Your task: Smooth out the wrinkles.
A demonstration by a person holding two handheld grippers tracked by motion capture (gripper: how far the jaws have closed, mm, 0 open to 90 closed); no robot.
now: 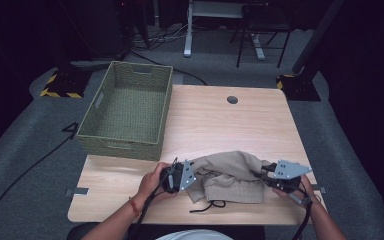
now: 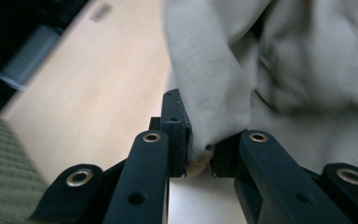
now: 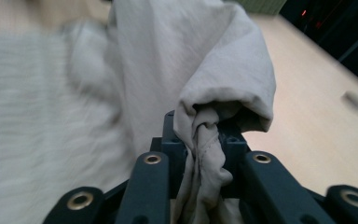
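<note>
Each tool pinches a bunched edge of the beige shorts (image 1: pixel 232 175): the left tool (image 1: pixel 192 172) at one end, the right tool (image 1: pixel 261 173) at the other. The shorts sag between both tools onto the bench (image 1: pixel 210 120). The bunches are small, so a hard tug might make the cloth slip out.

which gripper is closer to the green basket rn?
Left. The left gripper sits just below the basket, near its front corner; the right gripper is across the beige garment, farther right.
</note>
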